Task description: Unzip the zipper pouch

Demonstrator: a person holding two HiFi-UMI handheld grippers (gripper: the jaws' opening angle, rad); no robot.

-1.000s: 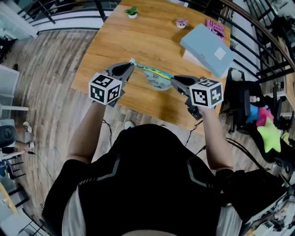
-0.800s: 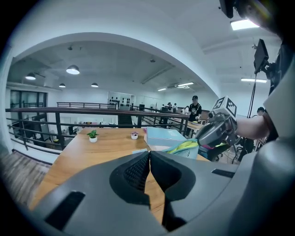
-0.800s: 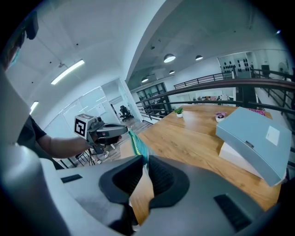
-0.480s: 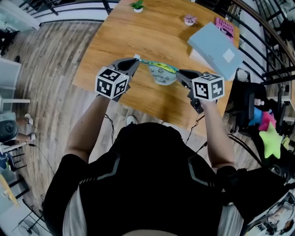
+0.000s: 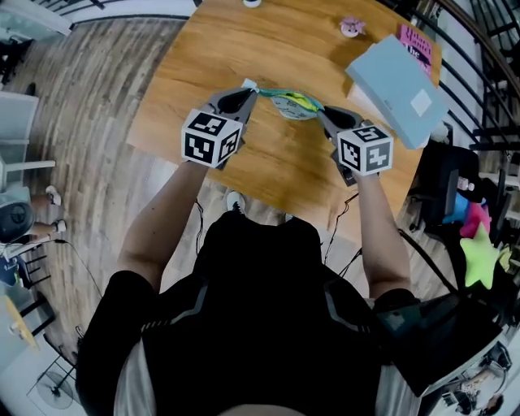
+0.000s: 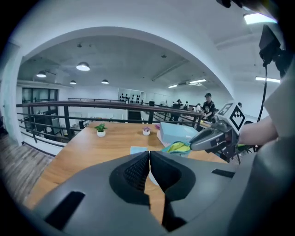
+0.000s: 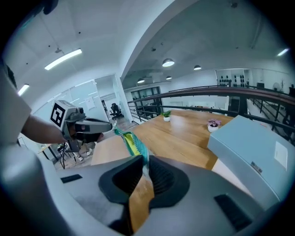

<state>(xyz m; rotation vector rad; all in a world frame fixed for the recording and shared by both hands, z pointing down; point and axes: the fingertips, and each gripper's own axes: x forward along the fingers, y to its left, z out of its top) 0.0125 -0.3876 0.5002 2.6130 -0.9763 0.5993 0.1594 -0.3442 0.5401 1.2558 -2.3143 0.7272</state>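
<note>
The zipper pouch (image 5: 294, 106), pale with a teal zip edge and yellow lining, hangs stretched between both grippers above the wooden table (image 5: 203, 57). My left gripper (image 5: 246, 92) is shut on the pouch's thin left end. In the left gripper view its jaws (image 6: 149, 159) are pressed together, with the pouch (image 6: 177, 147) beyond them running to the right gripper (image 6: 214, 138). My right gripper (image 5: 325, 115) is shut on the pouch's right end. In the right gripper view the teal edge (image 7: 131, 143) runs out from between the jaws (image 7: 144, 168) towards the left gripper (image 7: 87, 126).
A light blue box (image 5: 398, 77) lies at the table's right, with a pink book (image 5: 418, 45) behind it. A small pink flower pot (image 5: 351, 27) and a green plant pot (image 5: 252, 2) stand at the far side. Bright toys (image 5: 475, 244) sit beside the table.
Both grippers have carried the pouch farther out over the table, away from its near edge. Their grips on the two ends have not changed.
</note>
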